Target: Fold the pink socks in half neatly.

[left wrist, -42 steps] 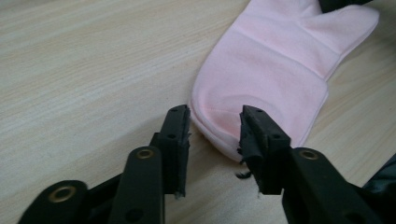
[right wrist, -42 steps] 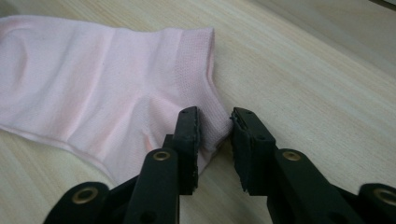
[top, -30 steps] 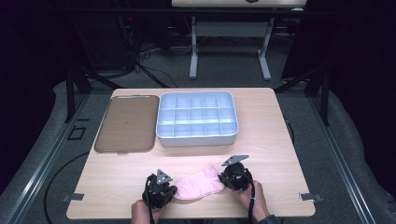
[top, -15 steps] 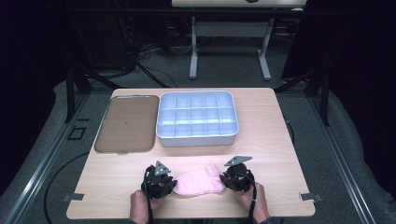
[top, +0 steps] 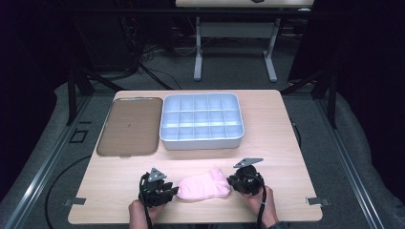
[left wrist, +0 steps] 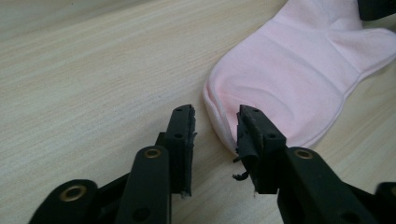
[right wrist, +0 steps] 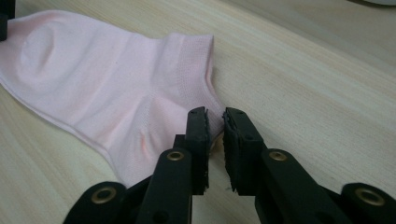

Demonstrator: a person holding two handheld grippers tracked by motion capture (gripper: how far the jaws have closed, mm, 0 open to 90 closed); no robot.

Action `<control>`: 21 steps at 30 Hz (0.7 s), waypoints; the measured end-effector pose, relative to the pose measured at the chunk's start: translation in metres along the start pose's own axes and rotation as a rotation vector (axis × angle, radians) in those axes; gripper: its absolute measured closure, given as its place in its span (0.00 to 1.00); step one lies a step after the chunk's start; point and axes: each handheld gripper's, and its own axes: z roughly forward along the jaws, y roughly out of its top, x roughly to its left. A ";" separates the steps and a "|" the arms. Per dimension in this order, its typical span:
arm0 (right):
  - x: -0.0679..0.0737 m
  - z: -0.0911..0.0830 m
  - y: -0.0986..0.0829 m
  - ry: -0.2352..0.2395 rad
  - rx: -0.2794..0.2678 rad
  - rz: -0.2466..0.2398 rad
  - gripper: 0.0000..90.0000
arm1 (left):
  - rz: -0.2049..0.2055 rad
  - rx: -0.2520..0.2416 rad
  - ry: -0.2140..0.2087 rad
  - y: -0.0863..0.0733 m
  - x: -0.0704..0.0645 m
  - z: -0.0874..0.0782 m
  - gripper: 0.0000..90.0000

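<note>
The left tool [left wrist: 215,128] stands released, its two black jaws apart with a clear gap, low over the worktop [left wrist: 84,70]; one jaw sits against the rounded toe edge of the pink sock [left wrist: 289,79], the other over bare wood just beside it, so the hem lies at the mouth of the gap rather than pinched. In the high view this left tool [top: 168,192] is at the sock's left end, a hand [top: 141,214] behind it. The right tool [right wrist: 215,133] has its jaws drawn nearly together at the sock's cuff corner [right wrist: 116,93]; a thin slit remains between them, and a sliver of pink fabric seems to sit in it, though from this angle I cannot tell whether the cloth is truly gripped. From above, the right tool [top: 238,182] is at the sock's right end, its grey three-cornered plate on top, held by the other hand [top: 262,205]. The sock [top: 205,185] lies flat on the worktop [top: 277,124] near its front edge, stretched between the two tools. Farther back, well apart from the sock, a pale blue compartment tray [top: 200,122] stands with its dividers in rows, and just beside it on the left lies a flat brown lid [top: 129,126].
</note>
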 end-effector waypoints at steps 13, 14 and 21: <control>-0.004 -0.003 -0.001 0.011 -0.028 0.018 0.89 | 0.027 -0.021 -0.011 -0.005 0.000 0.004 0.92; -0.005 -0.004 0.001 0.017 -0.035 0.017 0.86 | 0.029 -0.021 -0.013 -0.005 0.000 0.004 0.92; -0.010 0.007 0.007 0.060 0.007 0.039 0.81 | 0.031 -0.021 -0.021 -0.005 -0.001 0.005 0.92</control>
